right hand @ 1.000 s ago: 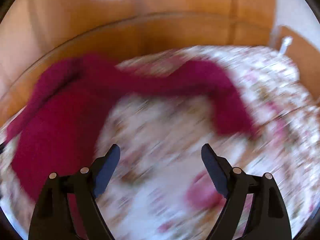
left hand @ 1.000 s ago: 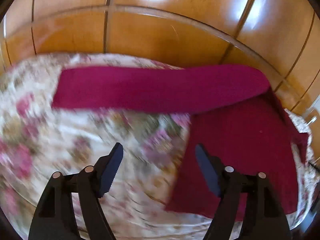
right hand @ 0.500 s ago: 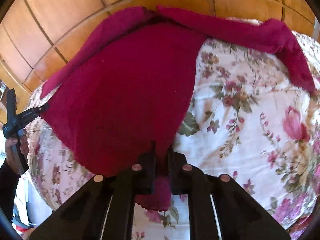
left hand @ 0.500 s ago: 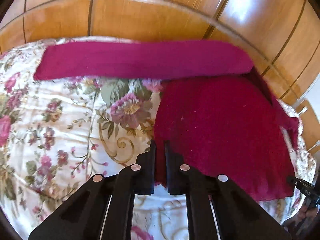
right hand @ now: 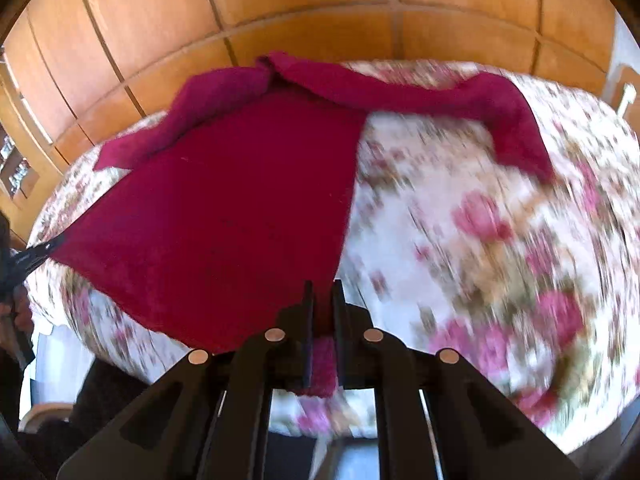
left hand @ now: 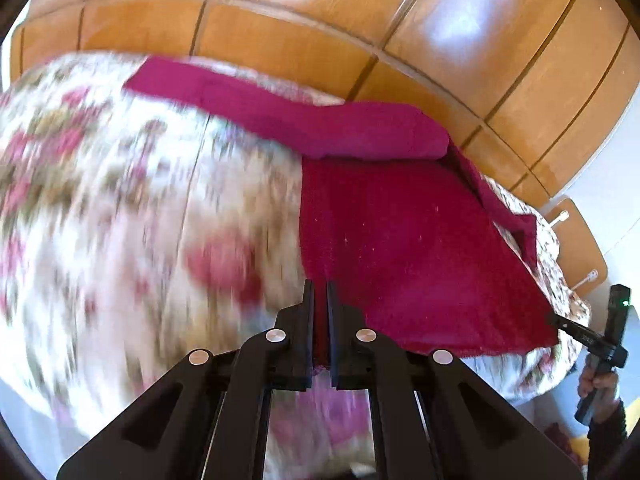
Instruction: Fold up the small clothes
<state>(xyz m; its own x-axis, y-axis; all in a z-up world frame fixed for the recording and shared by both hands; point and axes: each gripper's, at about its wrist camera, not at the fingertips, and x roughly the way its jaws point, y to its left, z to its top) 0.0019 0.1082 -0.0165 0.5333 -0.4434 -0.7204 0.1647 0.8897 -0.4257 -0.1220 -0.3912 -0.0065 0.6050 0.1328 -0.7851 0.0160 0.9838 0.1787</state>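
A dark red long-sleeved sweater lies on a floral bedspread, with one sleeve stretched out to the left along the far edge. My left gripper is shut on the sweater's near left hem corner. In the right wrist view my right gripper is shut on the sweater's near right hem corner. The other sleeve trails to the right over the bedspread. The hem is held taut between both grippers, and each gripper shows in the other's view, the right one and the left one.
A wooden panelled headboard or wardrobe stands right behind the bed. A wooden piece with white pegs is at the right. The person's hand holds the right gripper's handle past the bed's edge.
A second ago both grippers were open above the bedspread. They then shut on the two hem corners, and now they have lifted the hem; the bedspread is blurred with motion.
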